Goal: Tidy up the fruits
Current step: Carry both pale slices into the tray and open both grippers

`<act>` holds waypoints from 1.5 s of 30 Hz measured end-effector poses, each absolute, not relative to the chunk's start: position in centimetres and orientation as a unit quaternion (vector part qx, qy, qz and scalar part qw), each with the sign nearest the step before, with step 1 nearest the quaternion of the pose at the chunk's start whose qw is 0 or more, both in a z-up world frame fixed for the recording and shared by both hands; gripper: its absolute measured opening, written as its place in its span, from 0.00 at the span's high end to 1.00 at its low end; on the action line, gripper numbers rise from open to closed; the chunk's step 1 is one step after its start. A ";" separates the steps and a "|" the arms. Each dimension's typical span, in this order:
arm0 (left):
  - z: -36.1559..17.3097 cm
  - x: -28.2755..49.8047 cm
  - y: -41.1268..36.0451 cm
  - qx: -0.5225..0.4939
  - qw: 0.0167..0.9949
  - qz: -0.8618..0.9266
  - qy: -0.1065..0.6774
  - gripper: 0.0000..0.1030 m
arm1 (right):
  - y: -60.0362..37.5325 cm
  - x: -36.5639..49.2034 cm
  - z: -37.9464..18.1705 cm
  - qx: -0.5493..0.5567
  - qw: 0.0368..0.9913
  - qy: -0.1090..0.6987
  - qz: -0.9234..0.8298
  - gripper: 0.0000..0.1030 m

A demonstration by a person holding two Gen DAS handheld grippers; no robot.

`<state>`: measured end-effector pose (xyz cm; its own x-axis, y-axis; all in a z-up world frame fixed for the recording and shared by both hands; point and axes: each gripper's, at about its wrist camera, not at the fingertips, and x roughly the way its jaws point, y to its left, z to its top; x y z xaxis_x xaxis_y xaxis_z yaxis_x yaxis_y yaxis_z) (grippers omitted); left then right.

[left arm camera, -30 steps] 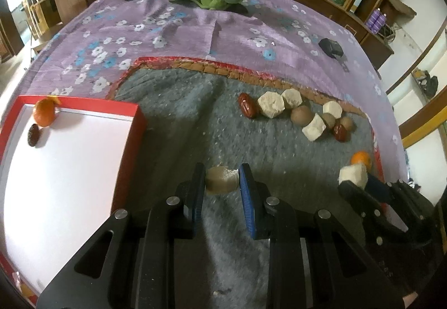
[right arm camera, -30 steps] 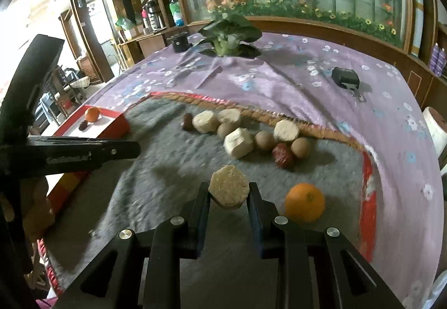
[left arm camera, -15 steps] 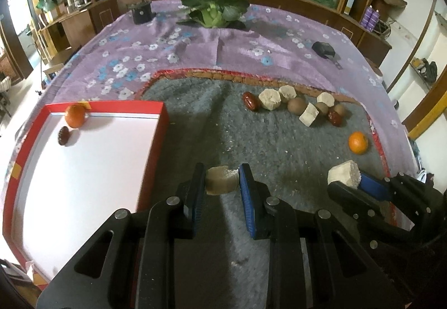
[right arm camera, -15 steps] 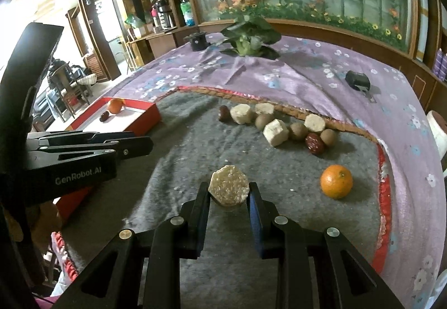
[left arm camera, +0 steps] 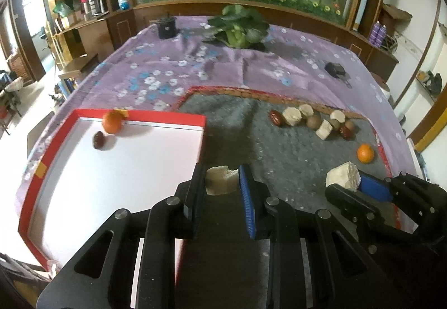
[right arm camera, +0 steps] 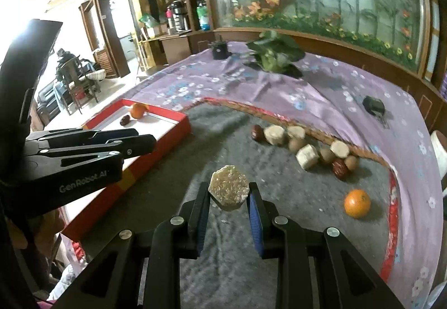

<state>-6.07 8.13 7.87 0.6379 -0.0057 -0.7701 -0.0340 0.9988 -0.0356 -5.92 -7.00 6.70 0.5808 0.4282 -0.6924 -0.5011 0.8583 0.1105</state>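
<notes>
My left gripper (left arm camera: 220,183) is shut on a pale beige chunk (left arm camera: 220,183), held above the grey mat beside the right wall of the red tray (left arm camera: 164,116). In the tray's far corner lie an orange (left arm camera: 112,122) and a dark date (left arm camera: 98,139). My right gripper (right arm camera: 228,194) is shut on a hexagonal beige chunk (right arm camera: 228,191); in the left wrist view this chunk (left arm camera: 343,176) hangs at the lower right. On the mat a row of beige chunks, brown fruits and red dates (left arm camera: 313,121) lies near the far border, with a loose orange (right arm camera: 357,203) nearer.
The grey mat (left arm camera: 237,124) lies on a purple flowered cloth (left arm camera: 167,68). A leafy green plant (left arm camera: 240,28), a black pot (left arm camera: 166,28) and a small black device (left arm camera: 335,68) sit further back. A wooden ledge and glass wall bound the far side.
Both grippers have risen and drawn back with their chunks held. The tray and the row of fruit look farther away, and more of the room shows.
</notes>
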 end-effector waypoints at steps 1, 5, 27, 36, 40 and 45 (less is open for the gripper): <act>7.9 -6.1 8.5 -0.024 0.905 0.011 0.424 0.77 | -6.7 -5.9 6.8 -0.051 0.887 0.374 0.265 0.75; 8.2 -6.3 10.2 -0.030 0.907 0.027 0.419 0.77 | -4.9 -5.7 7.3 -0.059 0.885 0.370 0.278 0.75; 5.6 -4.5 20.7 -0.103 0.880 0.092 0.454 0.77 | 6.9 -1.4 6.3 -0.116 0.841 0.388 0.359 0.75; 4.1 -2.7 22.7 -0.133 0.860 0.089 0.485 0.77 | 10.0 1.3 3.6 -0.137 0.821 0.420 0.363 0.75; 3.3 -2.1 23.3 -0.159 0.849 0.083 0.497 0.75 | 10.5 2.0 2.6 -0.134 0.814 0.433 0.364 0.75; 3.5 -2.0 23.9 -0.171 0.849 0.089 0.492 0.45 | 10.2 2.3 2.5 -0.112 0.815 0.429 0.373 0.67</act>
